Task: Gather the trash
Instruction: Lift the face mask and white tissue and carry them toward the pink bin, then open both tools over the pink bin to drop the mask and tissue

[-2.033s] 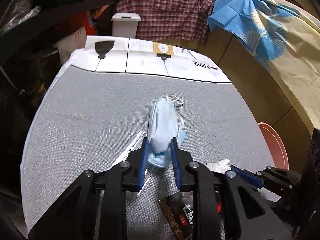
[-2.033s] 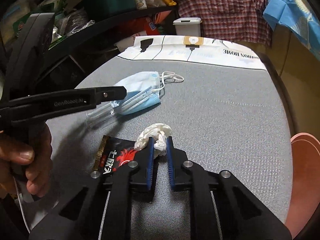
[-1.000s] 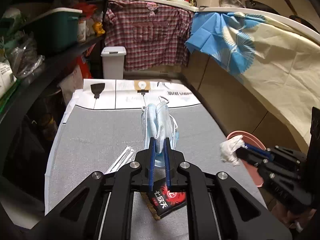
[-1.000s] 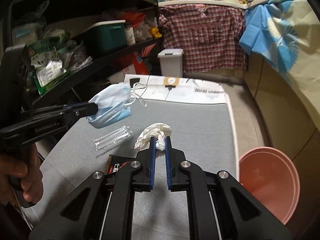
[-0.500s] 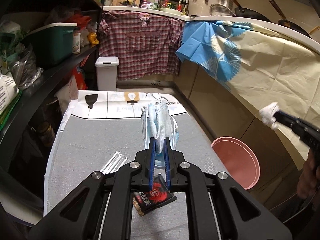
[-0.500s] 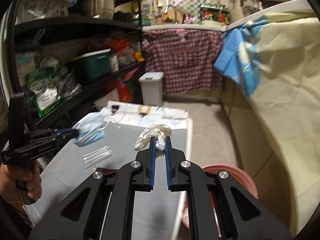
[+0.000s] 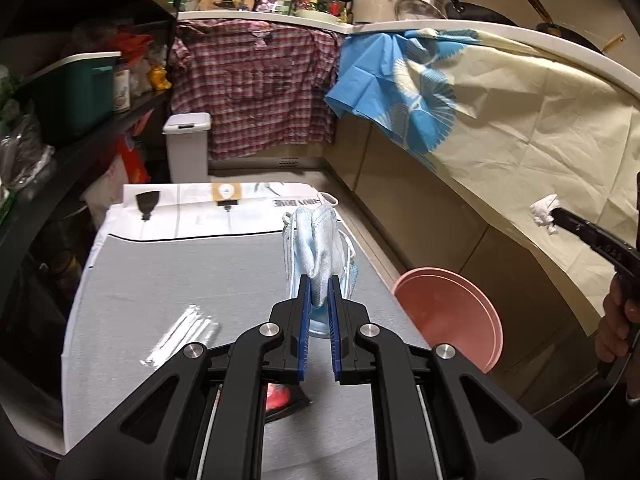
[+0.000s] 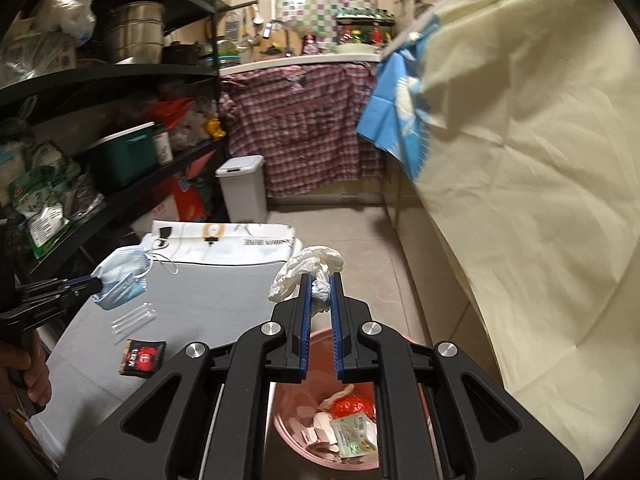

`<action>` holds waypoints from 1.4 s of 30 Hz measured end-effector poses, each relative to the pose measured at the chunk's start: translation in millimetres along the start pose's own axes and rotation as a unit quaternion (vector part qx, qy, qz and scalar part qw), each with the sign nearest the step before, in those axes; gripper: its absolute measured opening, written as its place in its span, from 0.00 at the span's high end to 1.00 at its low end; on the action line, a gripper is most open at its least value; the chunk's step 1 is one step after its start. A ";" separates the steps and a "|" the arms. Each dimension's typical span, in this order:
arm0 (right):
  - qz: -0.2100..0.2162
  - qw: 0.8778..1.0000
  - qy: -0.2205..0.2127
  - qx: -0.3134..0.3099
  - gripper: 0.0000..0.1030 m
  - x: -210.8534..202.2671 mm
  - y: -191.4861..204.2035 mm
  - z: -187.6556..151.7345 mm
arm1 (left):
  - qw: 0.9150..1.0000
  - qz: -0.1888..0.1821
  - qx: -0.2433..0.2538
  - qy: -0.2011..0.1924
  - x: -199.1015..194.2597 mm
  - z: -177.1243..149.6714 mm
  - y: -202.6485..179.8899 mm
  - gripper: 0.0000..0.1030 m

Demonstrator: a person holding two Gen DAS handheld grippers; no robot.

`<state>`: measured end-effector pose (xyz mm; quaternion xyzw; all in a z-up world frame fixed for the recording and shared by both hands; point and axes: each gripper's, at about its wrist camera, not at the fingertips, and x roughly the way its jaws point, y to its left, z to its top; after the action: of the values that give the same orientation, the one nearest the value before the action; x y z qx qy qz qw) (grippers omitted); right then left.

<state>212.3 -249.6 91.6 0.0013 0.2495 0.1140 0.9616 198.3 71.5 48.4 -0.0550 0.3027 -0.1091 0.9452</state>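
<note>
My left gripper (image 7: pixel 319 282) is shut on a folded blue face mask (image 7: pixel 316 240), held in the air above the grey table (image 7: pixel 192 276). My right gripper (image 8: pixel 320 280) is shut on a crumpled white tissue (image 8: pixel 308 268) and hangs over the pink bin (image 8: pixel 288 436), which holds wrappers and scraps. The left wrist view shows that same bin (image 7: pixel 452 316) beside the table's right edge, with the tissue (image 7: pixel 544 208) high to its right. On the table lie a clear plastic wrapper (image 7: pixel 180 336) and a black and red packet (image 8: pixel 142 358), which in the left wrist view is mostly hidden under my gripper.
A white newspaper sheet (image 7: pixel 200 212) covers the table's far end. A white lidded bin (image 7: pixel 188 148) stands on the floor behind it. Dark shelves (image 8: pixel 120 80) packed with goods line the left side. A counter draped in cream and blue cloth (image 7: pixel 500 120) runs along the right.
My right gripper has swung right and up, off the table, carrying the tissue until it hangs over the pink bin. My left gripper has lifted the mask and drifted toward the bin.
</note>
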 end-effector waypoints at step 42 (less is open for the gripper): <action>-0.076 0.994 0.058 0.046 0.89 41.4 -41.5 -14.7 | 0.994 -0.086 0.051 0.050 96.2 2.7 -129.5 0.92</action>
<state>249.5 -281.6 56.4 0.0195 0.3092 0.0289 0.9504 253.8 -77.0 18.7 -0.0270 0.3373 -0.2081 0.9177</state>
